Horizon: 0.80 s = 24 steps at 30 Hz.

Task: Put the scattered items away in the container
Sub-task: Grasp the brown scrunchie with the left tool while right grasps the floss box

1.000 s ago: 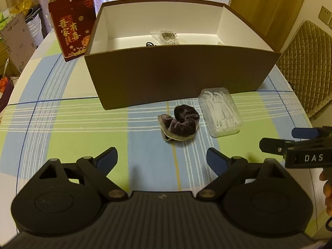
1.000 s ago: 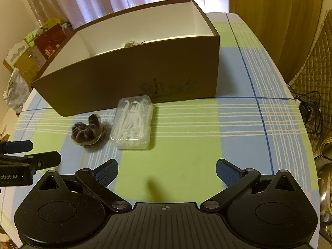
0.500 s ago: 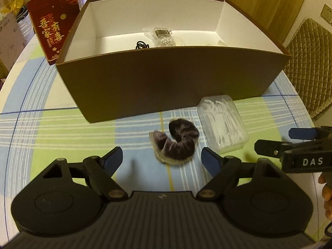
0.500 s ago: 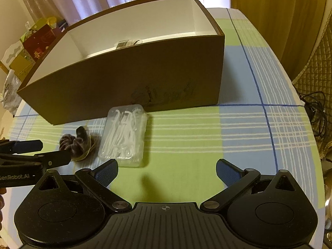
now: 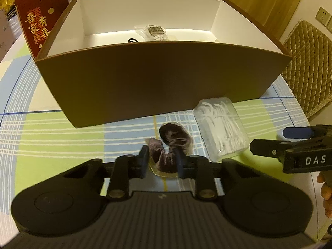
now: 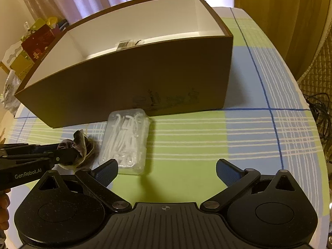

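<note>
A round table (image 6: 186, 137) with a checked cloth in blue, green and white carries everything. On it stands a big brown box (image 5: 157, 83), open at the top and white inside; a small clear bag of white pieces (image 5: 152, 32) lies on its floor near the far wall. Behind the box, on the left, stands a red bag (image 5: 39, 20) with gold signs. In front of the box lies a clear plastic case (image 6: 126, 141) full of white floss picks. Just beside it on the left lies a dark velvet hair tie (image 5: 170, 147). The left gripper (image 5: 161, 161) has its two fingers pressed on the near part of the hair tie, which rests on the cloth. The right gripper (image 6: 167, 172) hovers near the plastic case with fingers spread wide, holding nothing.
</note>
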Tool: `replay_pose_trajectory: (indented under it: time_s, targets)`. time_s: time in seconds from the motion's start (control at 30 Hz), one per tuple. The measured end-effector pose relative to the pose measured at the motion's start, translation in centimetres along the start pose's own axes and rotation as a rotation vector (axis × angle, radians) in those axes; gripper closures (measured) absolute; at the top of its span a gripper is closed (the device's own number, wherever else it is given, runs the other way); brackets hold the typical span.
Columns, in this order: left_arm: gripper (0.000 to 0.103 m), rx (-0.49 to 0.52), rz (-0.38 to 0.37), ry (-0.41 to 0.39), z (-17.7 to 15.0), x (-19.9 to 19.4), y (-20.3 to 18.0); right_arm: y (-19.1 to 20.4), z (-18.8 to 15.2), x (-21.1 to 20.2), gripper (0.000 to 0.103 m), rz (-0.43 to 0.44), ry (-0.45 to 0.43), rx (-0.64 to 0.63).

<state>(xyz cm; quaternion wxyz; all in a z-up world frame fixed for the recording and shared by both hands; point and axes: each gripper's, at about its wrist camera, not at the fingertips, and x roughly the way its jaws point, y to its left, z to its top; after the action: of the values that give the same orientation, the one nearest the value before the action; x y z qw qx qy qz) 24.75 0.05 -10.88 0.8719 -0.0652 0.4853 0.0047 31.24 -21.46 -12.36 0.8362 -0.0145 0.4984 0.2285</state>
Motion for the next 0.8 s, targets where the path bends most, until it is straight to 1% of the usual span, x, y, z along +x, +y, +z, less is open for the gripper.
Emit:
replay_pose_trajectory:
  time_s: [0.13, 0.23, 0.43, 0.5, 0.53, 0.57, 0.6, 0.67, 0.7, 0.73, 0.8]
  targets:
    - [0.085, -0.016, 0.017, 0.000, -0.6, -0.8, 0.9, 0.6, 0.1, 0.0, 0.000, 0.016, -0.006, -0.014]
    - [0.085, -0.026, 0.051, 0.002, -1.2, -1.7, 1.9, 1.3, 0.2, 0.2, 0.000, 0.028, -0.009, -0.035]
    - [0.085, -0.077, 0.097, 0.007, -2.3, -3.1, 4.1, 3.6, 0.4, 1.4, 0.000, 0.049, -0.015, -0.107]
    - [0.085, -0.091, 0.100, 0.006, -2.4, -3.3, 4.4, 4.4, 0.3, 2.0, 0.000, 0.037, -0.020, -0.136]
    - [0.085, -0.093, 0.101, 0.005, -2.5, -3.4, 4.6, 4.7, 0.3, 2.3, 0.003, 0.026, -0.021, -0.154]
    - [0.085, -0.092, 0.102, 0.005, -2.5, -3.4, 4.6, 5.0, 0.2, 2.7, 0.010, 0.022, -0.022, -0.170]
    - [0.085, -0.092, 0.102, 0.005, -2.6, -3.4, 4.6, 5.2, 0.1, 3.1, 0.021, 0.019, -0.017, -0.183]
    - [0.085, -0.091, 0.100, 0.006, -2.7, -3.5, 4.5, 5.2, -0.1, 3.8, 0.021, 0.011, -0.005, -0.185]
    - [0.085, -0.090, 0.100, 0.007, -2.8, -3.5, 4.4, 5.1, -0.2, 4.0, 0.025, 0.012, -0.006, -0.186]
    - [0.085, -0.088, 0.100, 0.007, -2.8, -3.5, 4.4, 5.1, -0.4, 4.1, 0.038, 0.018, -0.006, -0.191]
    - [0.085, -0.084, 0.096, 0.008, -2.8, -3.4, 4.3, 5.0, -0.6, 3.9, 0.039, 0.025, -0.009, -0.205]
